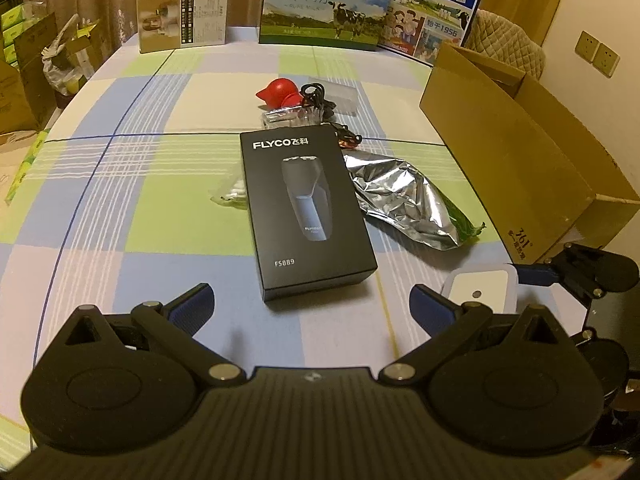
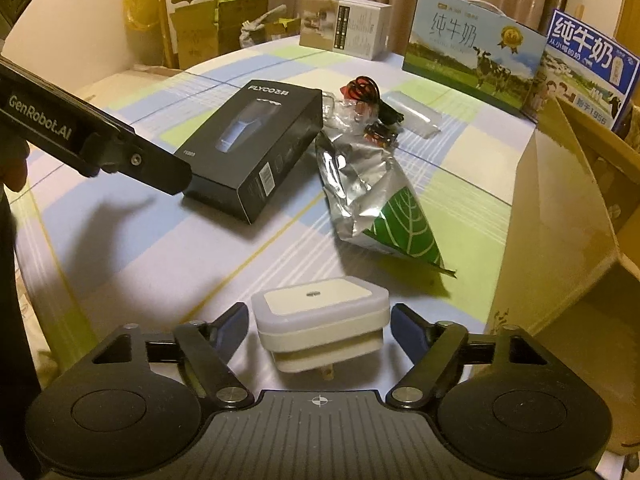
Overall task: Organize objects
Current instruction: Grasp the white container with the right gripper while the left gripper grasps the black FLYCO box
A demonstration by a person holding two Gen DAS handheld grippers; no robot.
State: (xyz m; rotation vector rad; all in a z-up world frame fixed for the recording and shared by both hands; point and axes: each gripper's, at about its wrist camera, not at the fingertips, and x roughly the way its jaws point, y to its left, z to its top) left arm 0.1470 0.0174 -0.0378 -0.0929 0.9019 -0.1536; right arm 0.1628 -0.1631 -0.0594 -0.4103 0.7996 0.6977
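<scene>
A black FLYCO shaver box (image 1: pixel 306 212) lies flat mid-table, just ahead of my open, empty left gripper (image 1: pixel 312 306); it also shows in the right wrist view (image 2: pixel 256 148). A white plug-in night light (image 2: pixel 322 320) sits between the fingers of my right gripper (image 2: pixel 320 330), which stand open on either side with small gaps. The night light also shows in the left wrist view (image 1: pixel 482 286). A silver and green foil bag (image 2: pixel 372 196) lies right of the box. A red bulb (image 1: pixel 282 92), black cables (image 1: pixel 316 100) and a clear case (image 2: pixel 414 114) lie behind.
An open cardboard box (image 1: pixel 516 152) stands at the table's right edge, also in the right wrist view (image 2: pixel 560 216). Two milk cartons (image 1: pixel 324 4) and a white box (image 1: pixel 182 16) stand at the back. The left gripper's body (image 2: pixel 92 140) reaches in from the left. Clutter sits beyond the table.
</scene>
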